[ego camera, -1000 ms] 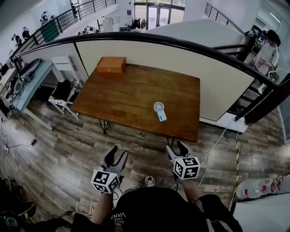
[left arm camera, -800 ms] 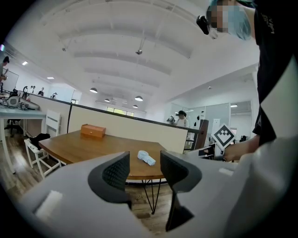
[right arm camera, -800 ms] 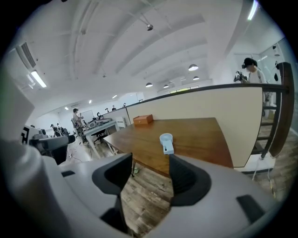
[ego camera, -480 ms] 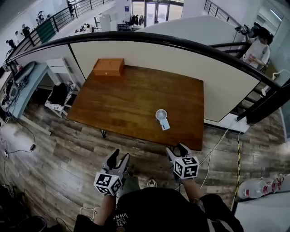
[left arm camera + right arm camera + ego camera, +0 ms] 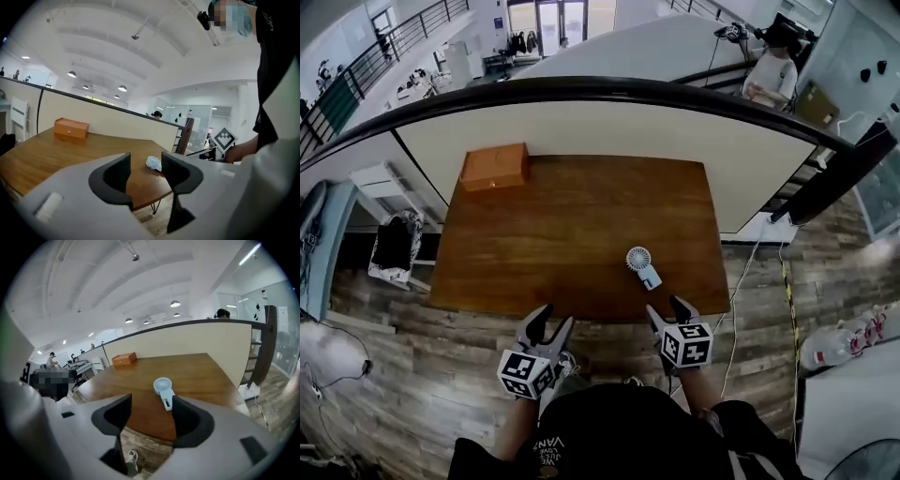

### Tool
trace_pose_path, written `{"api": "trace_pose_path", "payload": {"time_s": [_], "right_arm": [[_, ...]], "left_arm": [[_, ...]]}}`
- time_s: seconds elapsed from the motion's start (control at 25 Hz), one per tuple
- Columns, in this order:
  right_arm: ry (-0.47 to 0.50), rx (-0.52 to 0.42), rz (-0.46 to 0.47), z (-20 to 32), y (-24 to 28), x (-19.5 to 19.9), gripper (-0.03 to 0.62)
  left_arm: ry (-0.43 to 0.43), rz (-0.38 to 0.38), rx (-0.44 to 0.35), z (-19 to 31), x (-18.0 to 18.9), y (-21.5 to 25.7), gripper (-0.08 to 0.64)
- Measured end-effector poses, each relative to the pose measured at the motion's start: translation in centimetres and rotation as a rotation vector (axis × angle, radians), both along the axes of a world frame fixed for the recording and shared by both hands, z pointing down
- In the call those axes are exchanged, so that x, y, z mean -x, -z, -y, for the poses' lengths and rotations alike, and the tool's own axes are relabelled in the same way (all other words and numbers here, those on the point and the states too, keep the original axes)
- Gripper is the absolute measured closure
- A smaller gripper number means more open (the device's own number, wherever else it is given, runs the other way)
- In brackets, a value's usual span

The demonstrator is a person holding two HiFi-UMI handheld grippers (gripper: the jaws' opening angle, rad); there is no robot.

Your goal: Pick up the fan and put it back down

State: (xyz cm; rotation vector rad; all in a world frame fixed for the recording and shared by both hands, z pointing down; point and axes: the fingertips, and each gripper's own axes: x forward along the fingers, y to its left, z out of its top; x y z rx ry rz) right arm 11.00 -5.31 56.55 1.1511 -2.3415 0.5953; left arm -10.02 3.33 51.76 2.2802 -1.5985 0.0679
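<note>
The person has walked up to the table (image 5: 572, 220): a second ago its near edge lay well ahead of both tools, and now both sets of tips sit right at that edge. The fan (image 5: 642, 266) has not shifted on the wood. It lies flat toward 5 o'clock of the tabletop's middle, head toward 11 o'clock and handle toward 5, near the front edge. From the right gripper (image 5: 667, 309) it is close, at about 11 o'clock. That gripper's jaws have just been opening and stand wide. The fan shows through their gap but lies beyond them on the table, untouched. The left gripper (image 5: 551, 319) also has its jaws apart with nothing in them, and the fan is off at its 2 o'clock. The approach looks nearly done, so the pick-up itself is likely the step ahead, most naturally for the right hand. The wooden box (image 5: 495, 167) rests at the table's 10 o'clock corner.

Readable writing is scarce. The marker cubes bear only black-and-white squares, the fan shows no label, and upside-down print on the dark shirt (image 5: 549, 446) seems to read "VANS"
</note>
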Motion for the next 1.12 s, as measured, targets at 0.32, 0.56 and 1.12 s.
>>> {"api": "trace_pose_path", "payload": {"time_s": [0.32,0.56,1.12], "right_arm": [[-0.131,0.015,-0.039,1.1,-1.7,4.3,0.351],[-0.161,-0.006,-0.087,1.6,-2.1,5.7,0.350],[0.094,0.047,-0.361,8.2,-8.2,4.0,0.339]], "left_arm": [[-0.169,0.010,0.023,4.3,5.5,-1.2,0.370],[-0.274,0.012,0.038,6.6,6.7,-2.1,0.370],[-0.246,0.013,0.073,11.7,6.4,-3.1,0.370]]}}
